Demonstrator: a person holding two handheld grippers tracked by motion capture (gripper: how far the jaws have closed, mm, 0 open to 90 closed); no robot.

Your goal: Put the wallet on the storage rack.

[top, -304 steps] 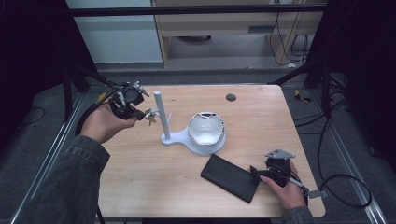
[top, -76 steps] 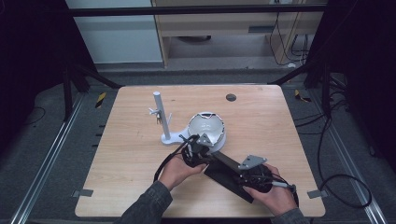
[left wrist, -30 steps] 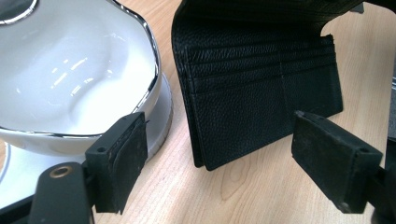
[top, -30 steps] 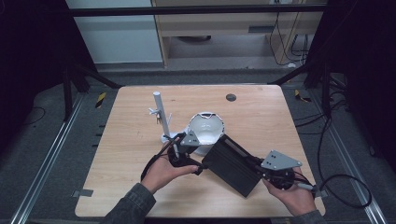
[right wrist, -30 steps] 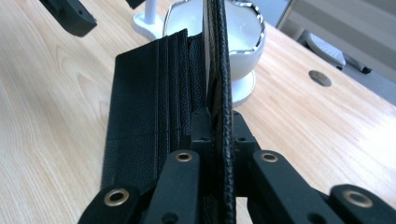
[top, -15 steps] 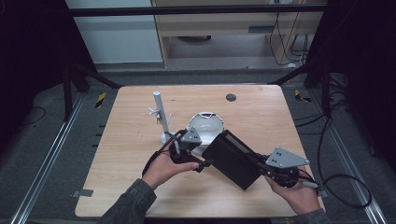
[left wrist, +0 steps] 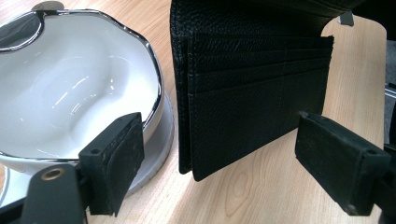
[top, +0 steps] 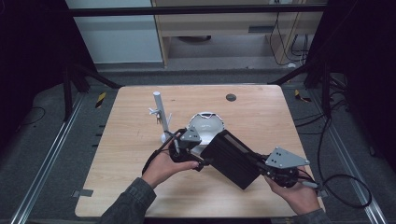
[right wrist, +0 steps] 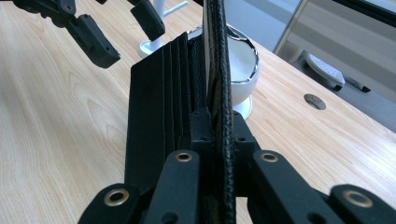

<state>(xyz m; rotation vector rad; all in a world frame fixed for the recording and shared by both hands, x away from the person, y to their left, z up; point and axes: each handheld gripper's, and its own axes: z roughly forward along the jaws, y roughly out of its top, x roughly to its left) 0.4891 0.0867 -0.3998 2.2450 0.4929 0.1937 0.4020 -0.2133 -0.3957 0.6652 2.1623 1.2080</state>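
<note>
The right gripper is clenched on one flap of the black wallet, holding it half open above the table. Its long axis runs up-left toward the left gripper, whose jaws stand wide (nothing between them) just off the wallet's free end, beside the white bowl.

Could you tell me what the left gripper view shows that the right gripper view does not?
Left gripper view alone: the wallet's inner card slots face on, between the left gripper's open pads, untouched. Right gripper view alone: the right gripper shut on the wallet's upright flap, a white stand, a round table hole. Both: wallet, white bowl, wooden table.
</note>
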